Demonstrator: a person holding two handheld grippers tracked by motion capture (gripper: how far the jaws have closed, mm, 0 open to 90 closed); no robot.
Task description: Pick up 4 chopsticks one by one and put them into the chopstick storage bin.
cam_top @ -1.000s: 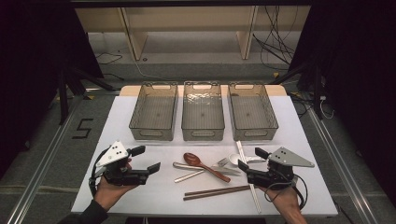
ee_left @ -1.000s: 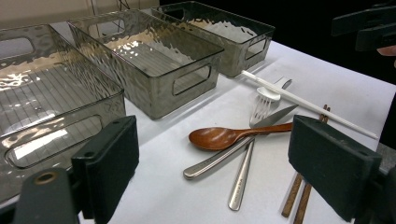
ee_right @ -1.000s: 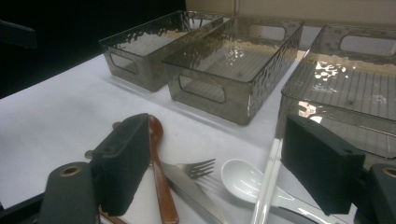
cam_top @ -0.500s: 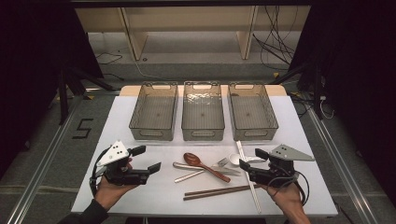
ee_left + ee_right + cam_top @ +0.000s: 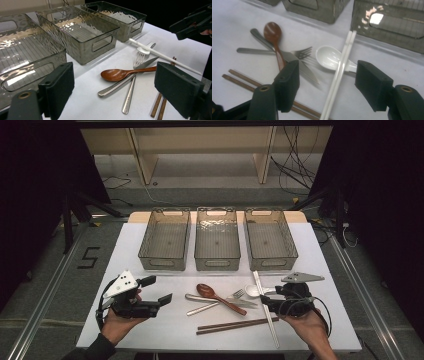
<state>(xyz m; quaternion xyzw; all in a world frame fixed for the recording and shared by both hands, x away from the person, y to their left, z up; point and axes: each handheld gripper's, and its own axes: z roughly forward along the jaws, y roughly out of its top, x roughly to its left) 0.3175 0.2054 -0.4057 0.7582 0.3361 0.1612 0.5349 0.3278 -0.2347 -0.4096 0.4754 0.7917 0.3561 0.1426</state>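
High view first: I see my right gripper point(image 5: 266, 304) low over the white chopsticks point(image 5: 265, 307), at the near right of the table point(image 5: 165, 330). Its jaws have just been closing, yet they stand apart on both sides of the pair and the pads do not press it. Close to the left of the chopsticks lie a white spoon point(image 5: 329, 58), a fork point(image 5: 274, 52) and a wooden spoon point(image 5: 220, 296). My left gripper point(image 5: 159, 290) hovers wide at the near left, holding nothing.
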